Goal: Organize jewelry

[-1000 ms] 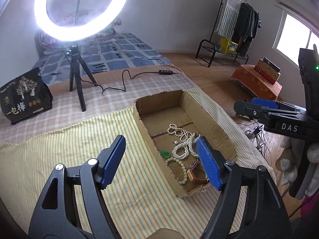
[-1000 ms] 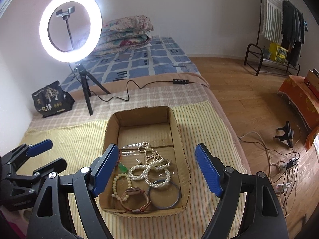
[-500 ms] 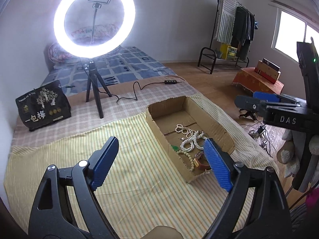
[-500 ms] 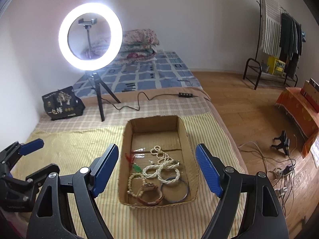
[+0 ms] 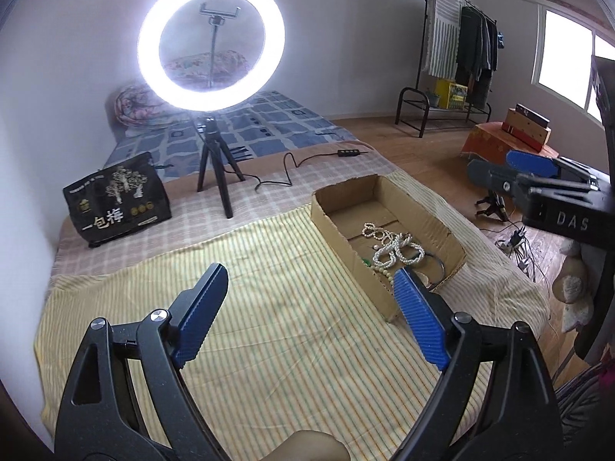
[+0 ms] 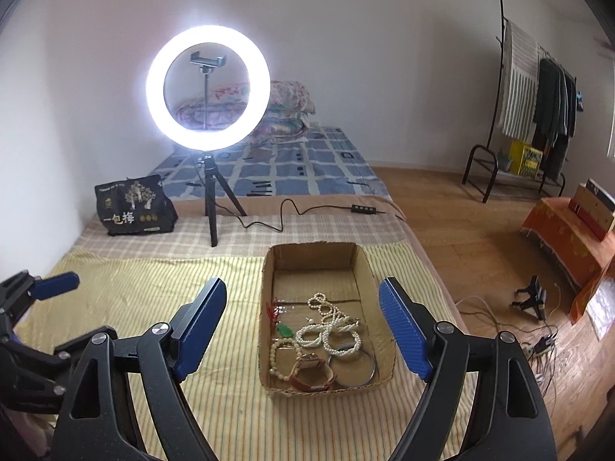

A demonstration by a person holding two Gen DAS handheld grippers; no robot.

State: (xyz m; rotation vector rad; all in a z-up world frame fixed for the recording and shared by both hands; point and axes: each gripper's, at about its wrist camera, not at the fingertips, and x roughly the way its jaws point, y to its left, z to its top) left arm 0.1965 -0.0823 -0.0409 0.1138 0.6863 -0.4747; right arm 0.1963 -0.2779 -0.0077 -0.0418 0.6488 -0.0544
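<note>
The cardboard box [image 6: 265,299] sits on the striped cloth [image 6: 153,280] spread over the bed, in front of the ring light [image 6: 207,88], and holds the jewelry: pearl strands [image 6: 326,326], a bead bracelet [image 6: 275,361], a watch [image 6: 311,372], a bangle [image 6: 353,368] and a green pendant [image 6: 285,331]. The left tongs [image 5: 307,307] hang over the cloth left of the box, spread wide with nothing between them. The right tongs [image 6: 303,324] hover above the box's near end, also apart and empty.
</note>
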